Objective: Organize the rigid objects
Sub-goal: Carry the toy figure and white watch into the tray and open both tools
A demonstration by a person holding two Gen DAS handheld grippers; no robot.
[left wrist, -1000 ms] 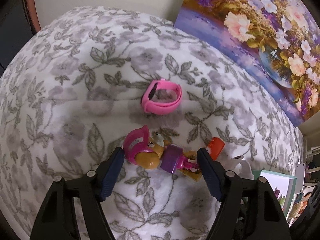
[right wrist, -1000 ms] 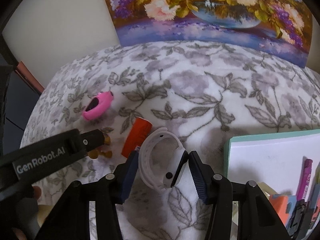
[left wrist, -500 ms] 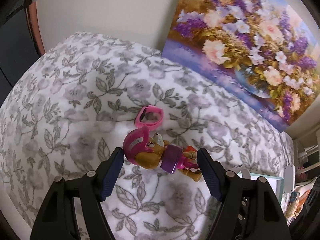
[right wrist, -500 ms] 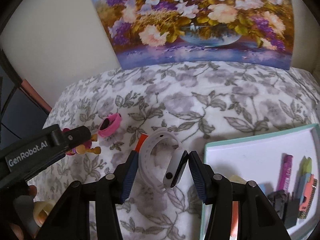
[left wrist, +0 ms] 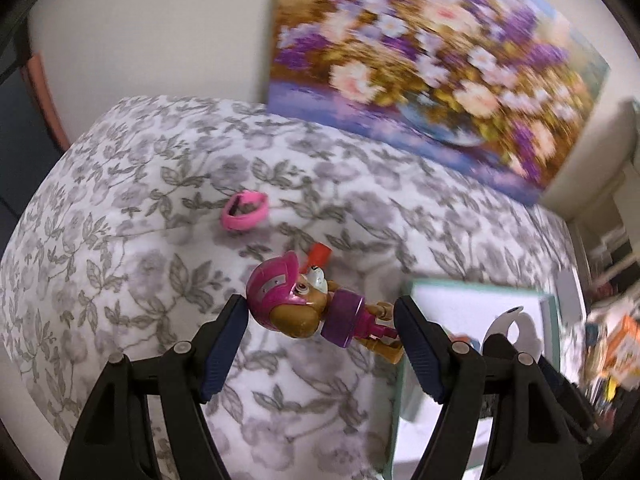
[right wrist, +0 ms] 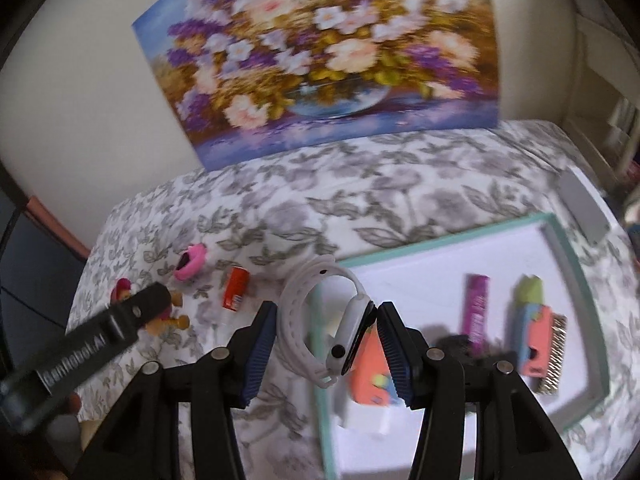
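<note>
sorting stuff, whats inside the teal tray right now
In the teal tray: a purple tube, a brush, a green-blue-coral item, and an orange piece partly hidden by the right gripper.

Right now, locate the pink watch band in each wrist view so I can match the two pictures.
Left wrist view: the pink watch band lies on the floral blanket, upper left of centre, beyond the toy dog figure.
Right wrist view: the pink watch band lies at left of centre, just left of the orange tube.
Shared landmark: the flower painting against the wall behind the blanket.
</note>
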